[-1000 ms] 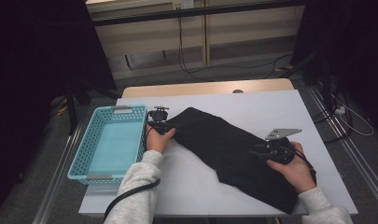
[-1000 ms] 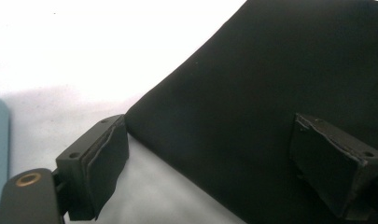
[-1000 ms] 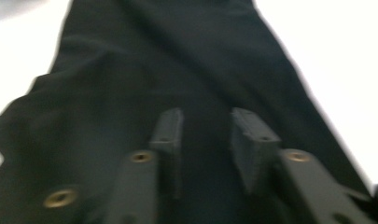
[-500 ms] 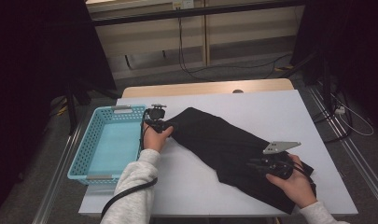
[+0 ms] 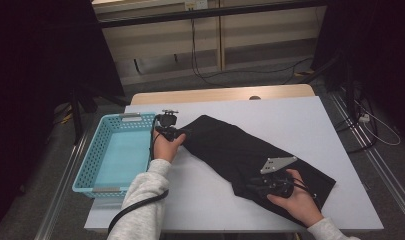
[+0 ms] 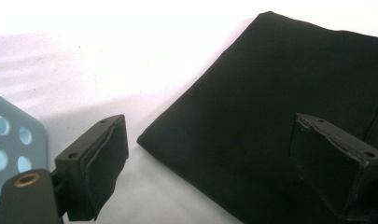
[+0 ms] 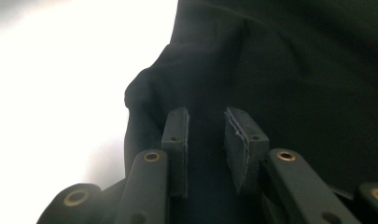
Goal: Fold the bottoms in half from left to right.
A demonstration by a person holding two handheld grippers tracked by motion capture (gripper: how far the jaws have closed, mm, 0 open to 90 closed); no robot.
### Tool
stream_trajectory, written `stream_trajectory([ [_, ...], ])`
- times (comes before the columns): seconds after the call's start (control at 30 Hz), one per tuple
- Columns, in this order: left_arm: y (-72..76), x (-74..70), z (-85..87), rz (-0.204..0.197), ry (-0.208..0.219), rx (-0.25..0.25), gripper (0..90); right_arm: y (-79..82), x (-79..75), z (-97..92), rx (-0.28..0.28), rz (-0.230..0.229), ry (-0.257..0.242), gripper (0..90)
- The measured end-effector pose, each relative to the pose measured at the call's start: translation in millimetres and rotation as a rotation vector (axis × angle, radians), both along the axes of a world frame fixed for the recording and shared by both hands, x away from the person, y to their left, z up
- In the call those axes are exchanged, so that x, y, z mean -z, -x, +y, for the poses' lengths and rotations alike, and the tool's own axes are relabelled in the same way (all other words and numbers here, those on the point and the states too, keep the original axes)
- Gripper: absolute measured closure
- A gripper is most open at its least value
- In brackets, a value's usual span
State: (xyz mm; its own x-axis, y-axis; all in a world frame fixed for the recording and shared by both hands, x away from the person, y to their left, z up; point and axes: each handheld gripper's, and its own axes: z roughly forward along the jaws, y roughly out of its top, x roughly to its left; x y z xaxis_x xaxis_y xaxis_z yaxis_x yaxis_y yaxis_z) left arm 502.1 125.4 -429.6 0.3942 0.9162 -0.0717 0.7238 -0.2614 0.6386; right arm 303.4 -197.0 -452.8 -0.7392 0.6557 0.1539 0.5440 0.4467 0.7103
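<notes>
Basket [image 5: 92,162]: pale blue, perforated, at the left edge of the tabletop [image 5: 300,120], nothing visible in it. Left tool [image 5: 166,126]: you hold it just right of the basket, at the cloth's upper-left end; in the left gripper view its jaws stand wide, one over bare tabletop, the other over the fabric, gripping nothing. Cloth [image 5: 230,147]: black, folded into a long band lying diagonally from beside the basket down to the near right corner; judged soft, light and limp, not fragile, likely to sag and unfold if lifted from one point. Its edge [image 6: 186,100] lies flat and offers little to bite, so you would take it at a corner or a raised fold, both ends at once. Right tool [image 5: 257,186]: set on the cloth's lower-right part; its jaws have just been opening a little, stand narrow with a gap, and in the right gripper view point at a bunched ridge [image 7: 144,93] by the hem. Whether fabric is pinched you cannot tell; the pads look clear.
</notes>
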Motion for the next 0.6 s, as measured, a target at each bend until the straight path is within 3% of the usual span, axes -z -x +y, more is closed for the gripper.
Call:
stream_trajectory([
  [0.1, 3.3, -0.3, -0.6, 0.002, 0.005, 0.007, 12.0, 1.0, 1.2, 0.8, 0.004, 0.010, -0.012, 74.3],
  [0.2, 3.6, -2.3, 0.5, -0.009, 0.006, 0.010, 12.0, 2.8, 1.2, 3.6, -0.037, 0.024, -0.014, 81.6],
  [0.3, 3.7, 0.3, 1.0, 0.008, 0.006, 0.007, 12.1, 6.2, 0.7, 3.7, -0.062, 0.032, -0.012, 85.9],
  [0.37, 2.6, 1.3, 1.0, 0.004, 0.007, 0.003, 12.1, 7.5, 1.8, 2.5, -0.092, 0.069, -0.048, 88.7],
  [0.43, 0.9, 2.7, 1.3, 0.009, 0.004, 0.003, 11.9, 7.8, 3.0, 2.2, -0.105, 0.075, -0.067, 88.1],
  [0.5, -0.1, 5.4, 1.1, 0.009, -0.001, -0.004, 11.9, 7.1, 1.4, 1.8, -0.116, 0.048, -0.048, 82.2],
  [0.6, -1.5, 8.0, 0.4, 0.016, -0.003, -0.006, 11.9, 5.9, -2.5, -4.1, -0.075, 0.012, -0.011, 73.8],
])
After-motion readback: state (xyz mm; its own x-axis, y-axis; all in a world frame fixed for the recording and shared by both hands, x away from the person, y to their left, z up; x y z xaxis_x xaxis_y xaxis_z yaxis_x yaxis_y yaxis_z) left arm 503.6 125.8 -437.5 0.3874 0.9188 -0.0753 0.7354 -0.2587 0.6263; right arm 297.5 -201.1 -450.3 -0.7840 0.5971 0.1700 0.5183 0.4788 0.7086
